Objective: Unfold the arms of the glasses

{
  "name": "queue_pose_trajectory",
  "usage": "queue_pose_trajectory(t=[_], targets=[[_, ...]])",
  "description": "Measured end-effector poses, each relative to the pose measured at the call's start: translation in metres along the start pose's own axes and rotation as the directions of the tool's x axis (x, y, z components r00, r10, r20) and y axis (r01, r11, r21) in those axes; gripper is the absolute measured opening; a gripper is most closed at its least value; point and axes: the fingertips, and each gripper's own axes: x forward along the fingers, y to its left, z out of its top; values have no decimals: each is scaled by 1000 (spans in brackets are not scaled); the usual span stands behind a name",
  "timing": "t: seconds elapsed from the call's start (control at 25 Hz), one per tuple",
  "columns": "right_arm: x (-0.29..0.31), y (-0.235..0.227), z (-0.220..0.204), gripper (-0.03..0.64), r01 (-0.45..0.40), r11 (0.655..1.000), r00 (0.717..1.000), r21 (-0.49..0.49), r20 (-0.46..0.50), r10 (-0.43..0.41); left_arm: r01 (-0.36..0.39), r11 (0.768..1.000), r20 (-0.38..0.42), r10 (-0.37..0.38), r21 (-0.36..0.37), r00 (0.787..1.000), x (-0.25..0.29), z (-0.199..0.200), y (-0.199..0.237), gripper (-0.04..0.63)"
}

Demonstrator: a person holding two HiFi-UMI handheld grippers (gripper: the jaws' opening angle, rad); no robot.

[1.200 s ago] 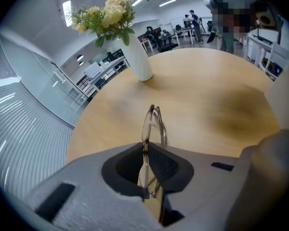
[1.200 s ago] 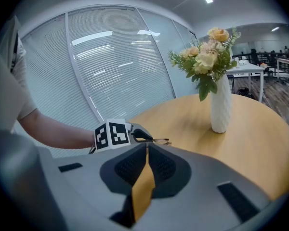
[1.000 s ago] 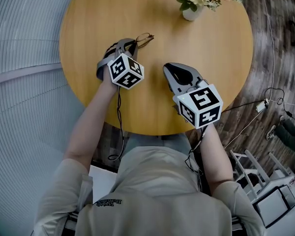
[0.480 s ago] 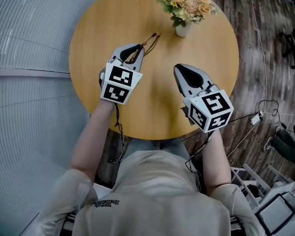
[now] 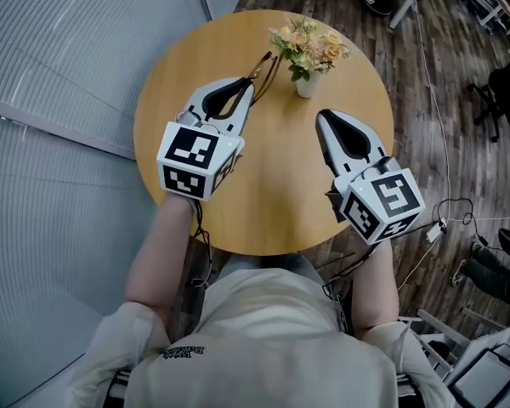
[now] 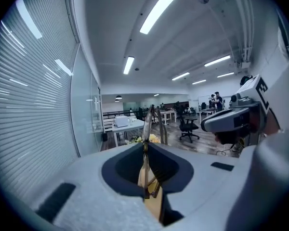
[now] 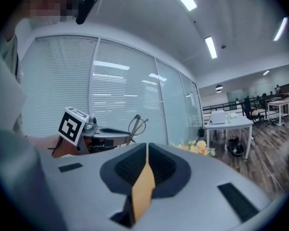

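Observation:
The thin-framed glasses (image 5: 264,64) hang in the air above the round wooden table (image 5: 272,202), arms still folded. My left gripper (image 5: 248,84) is shut on them, and they stick out past its tips toward the flower vase. In the left gripper view the glasses (image 6: 148,121) stand edge-on between the pressed jaws of the left gripper (image 6: 145,146). My right gripper (image 5: 322,116) hovers to the right, shut and empty, apart from the glasses. In the right gripper view the right gripper (image 7: 147,147) shows closed jaws, with the glasses (image 7: 137,125) off to the left.
A small white vase of flowers (image 5: 307,51) stands near the table's far edge, just beyond both grippers. Slatted blinds (image 5: 59,100) run along the left. A wooden floor with cables (image 5: 446,202) and office furniture lies to the right.
Both grippers have risen well off the table. The left one carried the glasses up and rolled; the right one rose empty beside it.

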Motion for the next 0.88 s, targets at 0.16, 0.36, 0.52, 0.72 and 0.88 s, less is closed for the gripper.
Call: queue_pose_trajectory(t=[0.16,0.36,0.52,0.72,0.88], targets=[[-25,8,46,34,38,994,996,-103,79,-30,4,999,77,0,-50,997,-21,29,1,43],[-56,21,100,34,50,989,980,-141,198,-22,-8,996,195,26,-93,980,-55,71,1,43],[-75,33,134,34,68,980,960,-187,278,-13,-5,989,278,46,-147,960,-85,99,3,43],[-88,47,150,34,79,972,950,-223,312,-5,-27,977,343,100,-211,934,-124,119,4,43],[-93,62,152,35,41,970,950,-238,309,36,-8,977,380,91,-213,921,-147,124,-2,43]])
